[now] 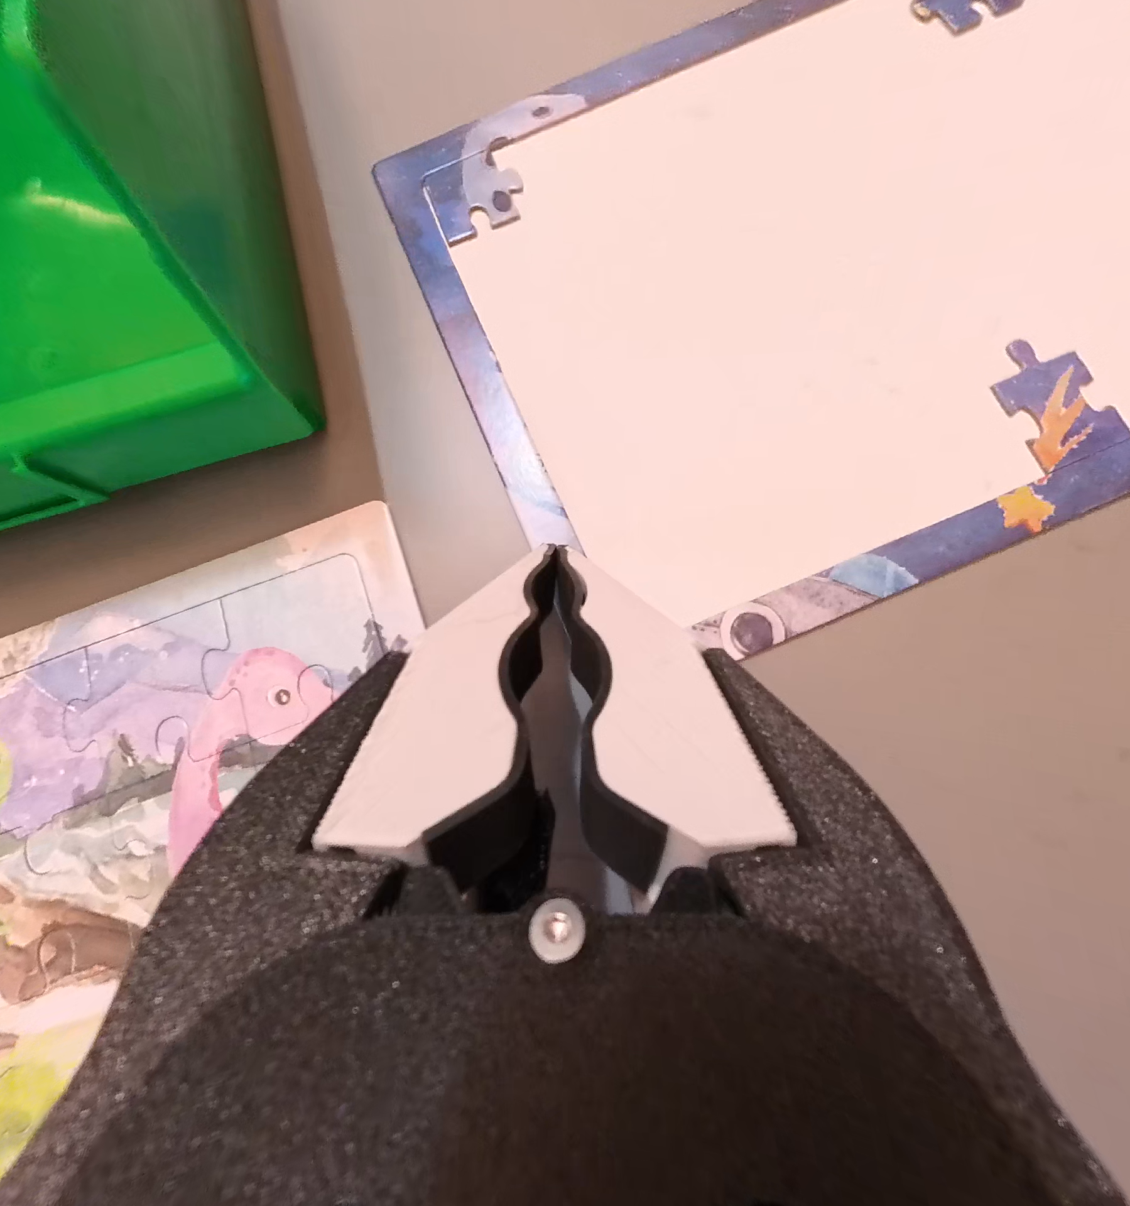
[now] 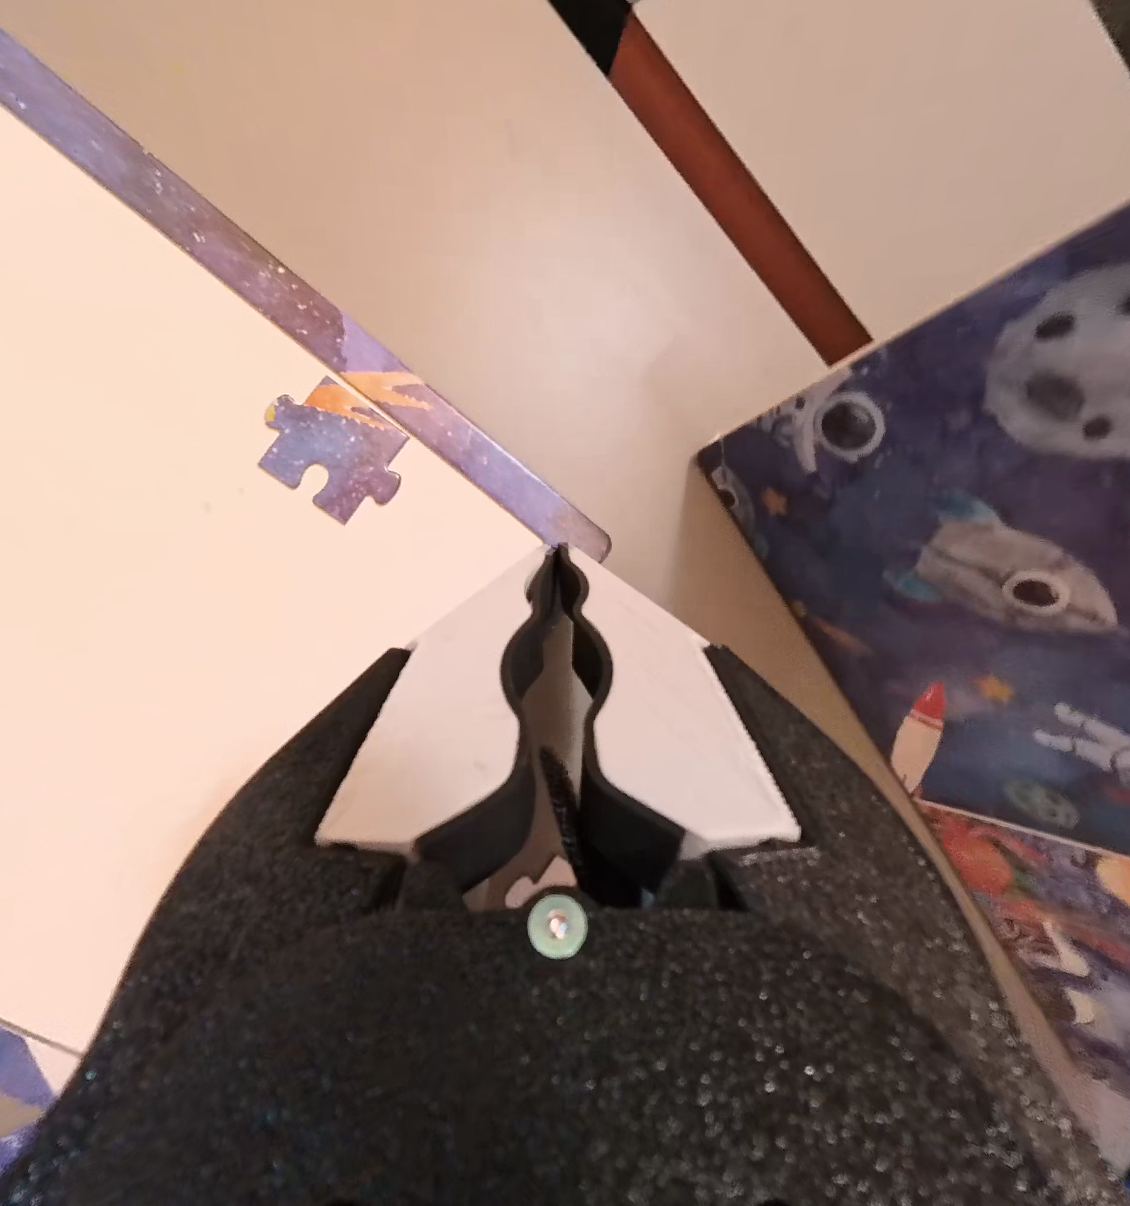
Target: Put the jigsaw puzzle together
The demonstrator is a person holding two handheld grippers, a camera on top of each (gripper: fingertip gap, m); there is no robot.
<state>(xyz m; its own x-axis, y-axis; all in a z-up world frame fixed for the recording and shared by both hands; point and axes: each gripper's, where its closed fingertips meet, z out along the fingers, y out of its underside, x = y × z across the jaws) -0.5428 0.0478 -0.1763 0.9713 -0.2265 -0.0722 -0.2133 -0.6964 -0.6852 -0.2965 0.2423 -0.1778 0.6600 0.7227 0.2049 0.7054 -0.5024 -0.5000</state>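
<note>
Puzzle tray (image 1: 484, 365) lay flat on the grey table (image 1: 940, 718), and it was almost bare. Its thin blue rim had stars on it, and its big middle was smooth and cream. Only a few flat card pieces sat in the tray: a pale blue corner piece (image 1: 493, 189) in one corner, a comet piece (image 1: 1045, 404) with an orange tail touching the rim along another side, and a bit of a third piece (image 1: 940, 13) at the far rim. So I think the job had just begun, and nearly all the pieces were left to fit.

Left gripper (image 1: 555, 551) hung over the tray's rim with its tips pinched together and nothing in them. Right gripper (image 2: 559, 551) was also pinched tight, at another corner of the tray. Whether it touched the rim, I could not tell.

Beside the tray were a shiny green bin (image 1: 125, 293), a finished dinosaur puzzle (image 1: 157, 718), and a space picture (image 2: 973, 555) with a rocket and moon.
</note>
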